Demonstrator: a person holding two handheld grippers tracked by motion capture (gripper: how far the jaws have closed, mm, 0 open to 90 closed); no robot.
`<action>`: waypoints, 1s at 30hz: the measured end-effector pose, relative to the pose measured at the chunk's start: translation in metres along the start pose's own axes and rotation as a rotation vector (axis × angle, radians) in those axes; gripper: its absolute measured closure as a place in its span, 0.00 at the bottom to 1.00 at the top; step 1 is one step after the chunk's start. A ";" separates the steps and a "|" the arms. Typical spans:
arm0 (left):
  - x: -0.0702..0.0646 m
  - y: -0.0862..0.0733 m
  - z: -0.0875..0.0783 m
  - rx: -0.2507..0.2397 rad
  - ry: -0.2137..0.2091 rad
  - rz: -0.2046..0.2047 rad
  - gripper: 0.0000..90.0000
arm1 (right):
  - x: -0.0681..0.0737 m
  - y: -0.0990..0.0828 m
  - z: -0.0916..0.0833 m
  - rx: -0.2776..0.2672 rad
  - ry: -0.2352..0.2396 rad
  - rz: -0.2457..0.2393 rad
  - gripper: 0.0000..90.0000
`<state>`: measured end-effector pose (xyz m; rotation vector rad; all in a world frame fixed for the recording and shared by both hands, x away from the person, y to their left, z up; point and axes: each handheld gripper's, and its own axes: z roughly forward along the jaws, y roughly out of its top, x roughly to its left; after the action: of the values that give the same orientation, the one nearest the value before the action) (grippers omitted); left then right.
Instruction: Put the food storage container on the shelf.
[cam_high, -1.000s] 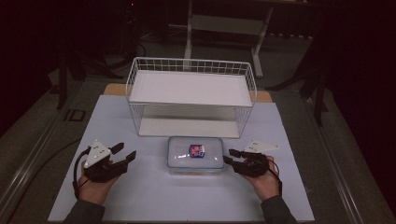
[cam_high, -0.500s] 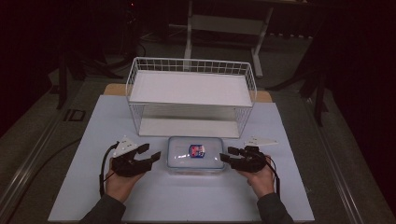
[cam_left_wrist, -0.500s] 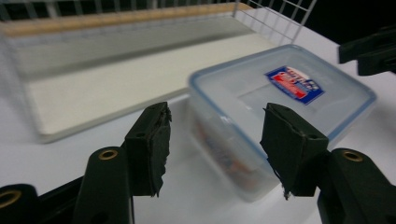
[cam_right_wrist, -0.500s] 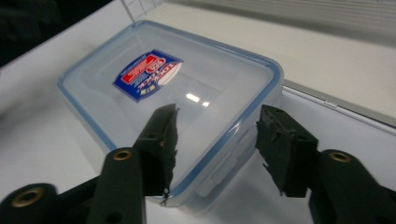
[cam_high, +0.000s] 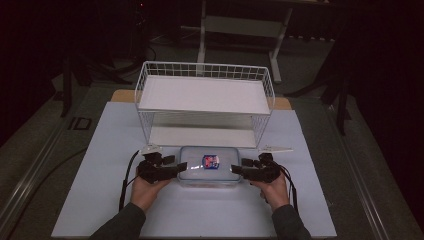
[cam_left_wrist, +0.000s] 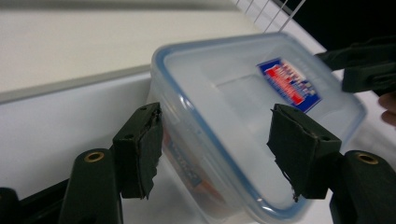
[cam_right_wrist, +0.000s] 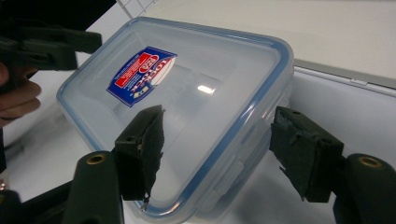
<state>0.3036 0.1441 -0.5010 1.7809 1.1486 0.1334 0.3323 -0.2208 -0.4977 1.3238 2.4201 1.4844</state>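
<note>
Since the left gripper (cam_high: 172, 168) has just been opening, we come at the clear plastic box (cam_high: 209, 165) with its fingers (cam_left_wrist: 138, 148) spread: one hangs over the lid, the other beside the box's short left end, and neither presses on it. The box sits flat on the white counter (cam_high: 100, 200), just in front of the wire rack (cam_high: 205, 95), between our two hands. We judge it light and apparently empty, stiff at the blue-trimmed rim but slick on its glossy lid, so a pinch on the flat top would likely slide. The rim and clip flaps at the short ends look the safest hold, one end for each gripper, keeping it level. At its right end, the right gripper (cam_high: 241, 171) has likewise been opening; its fingers (cam_right_wrist: 140, 149) stand apart, straddling that corner's rim without clamping it.
</note>
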 end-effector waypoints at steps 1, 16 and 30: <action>0.001 0.000 0.002 0.011 0.000 -0.003 0.39 | -0.001 0.000 0.001 0.003 0.001 0.005 0.37; 0.006 0.002 0.018 0.042 -0.065 -0.090 0.28 | -0.013 -0.004 0.011 0.042 0.107 0.120 0.24; 0.009 0.001 0.024 0.061 -0.104 -0.152 0.25 | -0.021 -0.007 0.016 0.067 0.192 0.198 0.24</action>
<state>0.3221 0.1352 -0.5159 1.7249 1.2185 -0.0851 0.3473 -0.2245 -0.5201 1.5427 2.5381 1.6618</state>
